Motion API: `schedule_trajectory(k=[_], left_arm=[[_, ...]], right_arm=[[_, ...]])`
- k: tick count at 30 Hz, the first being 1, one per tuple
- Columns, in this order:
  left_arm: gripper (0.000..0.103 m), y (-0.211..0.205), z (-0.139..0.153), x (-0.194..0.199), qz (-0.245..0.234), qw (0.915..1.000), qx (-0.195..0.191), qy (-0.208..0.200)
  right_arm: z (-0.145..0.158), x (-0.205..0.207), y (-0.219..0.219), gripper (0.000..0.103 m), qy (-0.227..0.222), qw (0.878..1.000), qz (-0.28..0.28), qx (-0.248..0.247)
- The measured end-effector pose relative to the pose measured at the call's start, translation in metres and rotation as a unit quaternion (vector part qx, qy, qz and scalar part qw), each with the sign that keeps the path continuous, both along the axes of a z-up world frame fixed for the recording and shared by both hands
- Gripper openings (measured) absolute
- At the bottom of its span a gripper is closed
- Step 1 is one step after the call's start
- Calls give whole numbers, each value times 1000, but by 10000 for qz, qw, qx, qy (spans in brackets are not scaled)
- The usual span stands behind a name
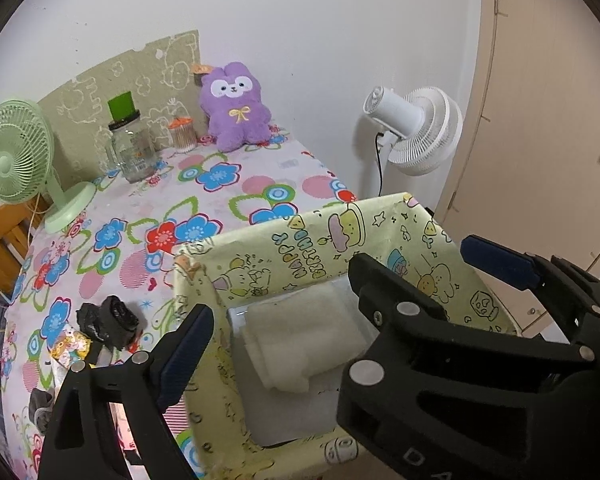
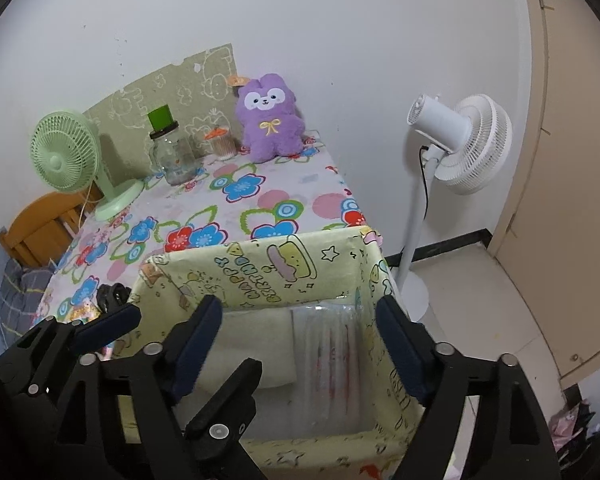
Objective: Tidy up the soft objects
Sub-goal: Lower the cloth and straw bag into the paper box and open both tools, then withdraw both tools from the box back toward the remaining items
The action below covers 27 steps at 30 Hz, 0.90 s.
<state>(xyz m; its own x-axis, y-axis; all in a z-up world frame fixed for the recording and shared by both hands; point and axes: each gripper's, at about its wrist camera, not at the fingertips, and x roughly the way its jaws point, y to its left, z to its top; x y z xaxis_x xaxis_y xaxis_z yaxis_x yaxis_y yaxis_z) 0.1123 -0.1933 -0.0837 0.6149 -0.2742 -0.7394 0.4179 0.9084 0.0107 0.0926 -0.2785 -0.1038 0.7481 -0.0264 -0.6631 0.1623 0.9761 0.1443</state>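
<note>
A yellow cartoon-print fabric bin (image 1: pixel 284 252) (image 2: pixel 260 268) stands at the near right corner of the flowered table. A folded white cloth (image 1: pixel 300 340) (image 2: pixel 256 344) and a clear plastic pack (image 2: pixel 332 360) lie inside it. My left gripper (image 1: pixel 340 292) is open and empty over the bin's left side; it also shows in the right wrist view (image 2: pixel 148 320). My right gripper (image 2: pixel 300 344) is open and empty above the bin's inside. A rolled black sock (image 1: pixel 108 320) lies on the table left of the bin, with a yellow patterned item (image 1: pixel 70 346) and a grey sock (image 1: pixel 42 404). A purple plush (image 1: pixel 236 108) (image 2: pixel 270 116) sits at the back.
A green desk fan (image 1: pixel 16 156) (image 2: pixel 66 156), a glass jar (image 1: pixel 134 148) (image 2: pixel 174 158) and a small swab container (image 1: pixel 184 134) stand at the back of the table. A white standing fan (image 1: pixel 420 128) (image 2: pixel 460 144) and a door are to the right. A wooden chair (image 2: pixel 40 232) is at left.
</note>
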Motion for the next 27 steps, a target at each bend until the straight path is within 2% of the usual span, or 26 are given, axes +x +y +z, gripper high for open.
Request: schedule_trajectory(k=[15, 27], left_arm=[[98, 40, 25, -20, 242, 9989, -159, -371], [103, 73, 43, -33, 519, 9959, -229, -701]], right_arm=[[28, -17, 39, 89, -251, 9992, 145, -261], [50, -31, 72, 95, -646, 9962, 343, -470]])
